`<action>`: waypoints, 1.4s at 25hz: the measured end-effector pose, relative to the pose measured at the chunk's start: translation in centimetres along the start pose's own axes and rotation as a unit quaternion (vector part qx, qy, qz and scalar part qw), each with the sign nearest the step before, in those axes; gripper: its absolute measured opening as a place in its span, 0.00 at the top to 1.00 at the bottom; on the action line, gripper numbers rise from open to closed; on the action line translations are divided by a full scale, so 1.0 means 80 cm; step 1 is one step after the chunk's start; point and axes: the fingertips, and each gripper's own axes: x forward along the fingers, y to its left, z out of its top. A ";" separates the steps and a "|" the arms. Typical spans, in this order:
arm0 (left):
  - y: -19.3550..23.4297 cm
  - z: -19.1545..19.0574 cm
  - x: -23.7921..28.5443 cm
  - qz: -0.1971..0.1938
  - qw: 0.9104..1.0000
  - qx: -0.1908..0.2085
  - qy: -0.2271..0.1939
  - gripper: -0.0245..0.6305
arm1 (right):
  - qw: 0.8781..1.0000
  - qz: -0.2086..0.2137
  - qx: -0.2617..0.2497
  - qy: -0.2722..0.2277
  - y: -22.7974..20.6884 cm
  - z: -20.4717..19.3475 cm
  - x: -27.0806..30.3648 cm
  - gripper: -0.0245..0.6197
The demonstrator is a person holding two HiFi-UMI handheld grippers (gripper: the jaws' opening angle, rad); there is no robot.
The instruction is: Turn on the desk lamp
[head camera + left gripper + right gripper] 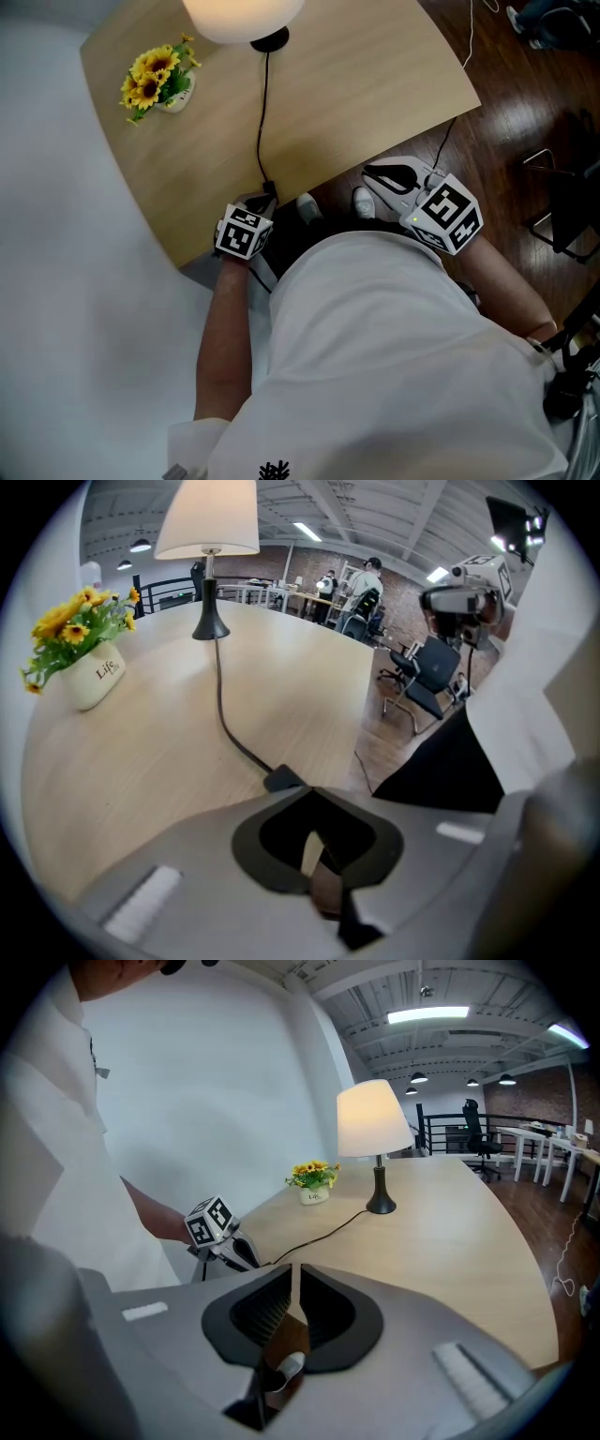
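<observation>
1. Straight in on the left tongs: pinched together bar a thin sliver, gripping nothing, low at the near edge of the tabletop.
2. Just ahead of those tips, the cord switch, a small dark block lying flat on the pale wood. Touching the tips or a hair short of them, cannot tell.
3. Across to the right tongs: closed down to a narrow slit, nothing in it. Held beside the tabletop's near edge, above the dark wooden floor and well apart from the left pair.
4. Out from the switch, a black cord, curving across the tabletop to a flared dark base.
5. And there, the desk lamp: upright on the far side of the tabletop, slim dark stem, shade bright and warm-white.
6. To the left of the lamp, a small white pot of yellow flowers, clear of the cord.
7. Down below in the head view, a white top filling the foreground and two shoes on the floor by the tabletop edge, between the two tongs.
8. Further out in the left gripper view, office chairs, people standing at distant desks, and strip lights along the ceiling.
</observation>
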 end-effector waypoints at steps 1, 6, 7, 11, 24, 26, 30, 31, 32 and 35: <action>-0.001 0.001 -0.001 0.000 1.000 0.002 -0.004 0.93 | 1.000 0.000 0.000 -0.001 0.000 0.000 0.000 0.91; -0.004 0.024 -0.029 0.014 0.997 -0.004 -0.072 0.93 | 1.000 -0.005 -0.003 -0.009 -0.002 0.001 -0.005 0.91; -0.006 0.031 -0.038 0.018 0.996 -0.003 -0.092 0.93 | 1.000 -0.006 -0.004 -0.011 -0.002 0.001 -0.006 0.91; -0.012 0.059 -0.068 0.033 0.987 0.000 -0.154 0.93 | 1.000 -0.002 -0.012 -0.020 0.002 0.003 -0.006 0.91; -0.056 0.099 -0.109 0.072 0.970 0.028 -0.229 0.93 | 0.998 0.009 -0.041 -0.054 0.007 -0.004 -0.023 0.91; -0.068 0.104 -0.112 0.074 0.967 0.035 -0.243 0.93 | 0.997 0.011 -0.044 -0.057 0.008 -0.009 -0.026 0.91; -0.103 0.110 -0.121 0.076 0.961 0.030 -0.265 0.93 | 0.997 0.023 -0.049 -0.059 0.018 -0.030 -0.038 0.91; -0.113 0.114 -0.128 0.080 0.960 0.027 -0.269 0.93 | 0.997 0.029 -0.049 -0.059 0.018 -0.033 -0.044 0.91; -0.124 0.122 -0.135 0.084 0.958 0.024 -0.272 0.93 | 0.997 0.035 -0.047 -0.059 0.016 -0.035 -0.053 0.91; -0.160 0.143 -0.160 0.092 0.955 0.013 -0.281 0.93 | 0.996 0.051 -0.040 -0.057 0.010 -0.043 -0.078 0.91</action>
